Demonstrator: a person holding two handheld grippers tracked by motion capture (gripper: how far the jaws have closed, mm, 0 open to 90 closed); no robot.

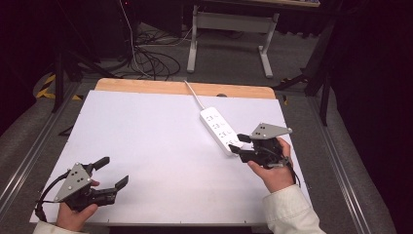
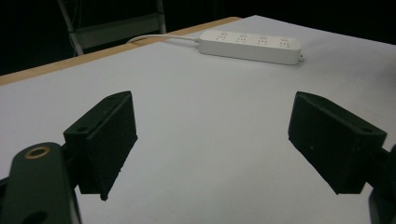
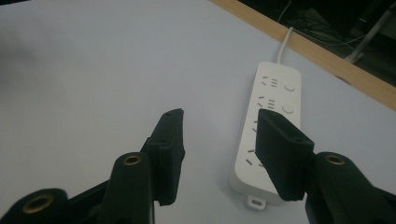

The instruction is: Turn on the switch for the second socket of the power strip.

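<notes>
1. Counter (image 1: pixel 160 146): a white work surface with a wooden strip along its far edge, seen from the high view; dark floor with loose cables and a grey frame lies beyond it.
2. Power strip (image 1: pixel 218 130): a white multi-socket strip lying flat on the right half of the counter, set on a diagonal. Its white cord (image 1: pixel 194 95) runs from the far end toward the wooden edge.
3. Left gripper (image 1: pixel 113 172): held in the person's left hand (image 1: pixel 75 217) at the near left corner of the counter, well apart from the power strip. Its jaws stand wide apart with nothing between them; in the left gripper view only bare counter lies between the two black pads.
4. Right gripper (image 1: pixel 236 143): held in the person's right hand (image 1: pixel 275 175), white sleeve at the wrist, just beside the near end of the power strip. Its jaws are apart and grip nothing; in the right gripper view one jaw stands in front of the strip's near end, the other over bare counter.
</notes>
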